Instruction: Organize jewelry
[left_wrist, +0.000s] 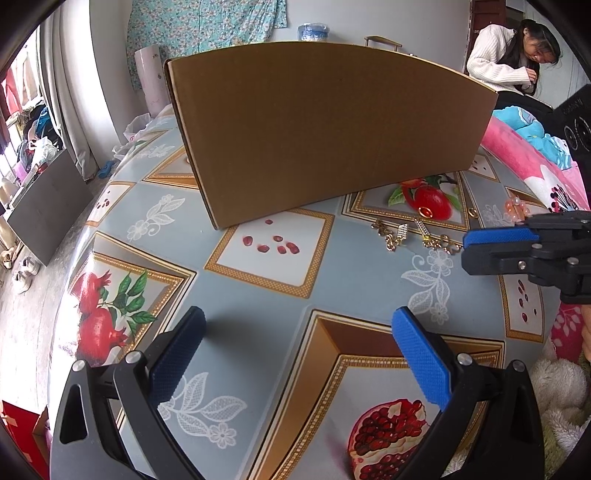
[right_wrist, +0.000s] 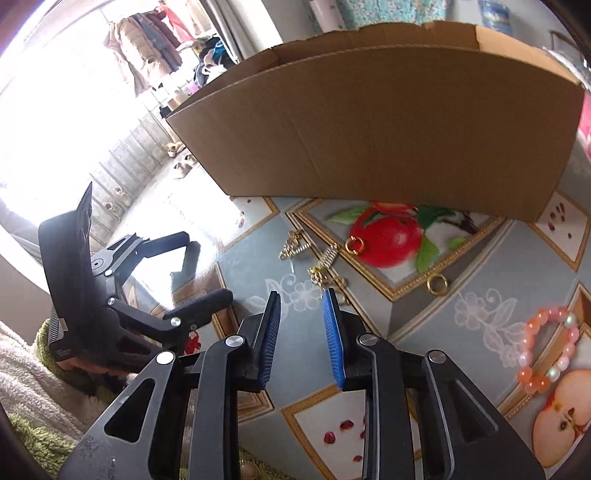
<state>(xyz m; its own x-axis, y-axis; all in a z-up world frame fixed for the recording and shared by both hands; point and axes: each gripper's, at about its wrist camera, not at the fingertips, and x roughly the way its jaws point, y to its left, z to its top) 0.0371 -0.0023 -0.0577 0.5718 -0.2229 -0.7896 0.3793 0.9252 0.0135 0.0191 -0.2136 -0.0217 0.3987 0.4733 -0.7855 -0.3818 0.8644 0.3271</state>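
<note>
Gold jewelry lies on the patterned tablecloth (left_wrist: 354, 273) in front of an open cardboard box (left_wrist: 325, 129) (right_wrist: 369, 122): a chain (left_wrist: 391, 232) (right_wrist: 293, 247), a clustered gold piece (left_wrist: 439, 243) (right_wrist: 321, 275), two rings (right_wrist: 355, 244) (right_wrist: 437, 284), and a pink bead bracelet (right_wrist: 546, 350) (left_wrist: 515, 206) to the right. My right gripper (right_wrist: 302, 295) (left_wrist: 467, 247) hovers just short of the clustered gold piece, jaws narrowly apart with nothing between them. My left gripper (left_wrist: 299, 314) (right_wrist: 207, 266) stands wide open over bare cloth, away from the jewelry.
A person in a white sweater (left_wrist: 498, 59) sits beyond the box at the back right. A pink blanket (left_wrist: 524, 158) and fluffy fabric (left_wrist: 557, 387) border the table's right side. The table's left edge drops to the floor, where a grey panel (left_wrist: 48, 206) leans.
</note>
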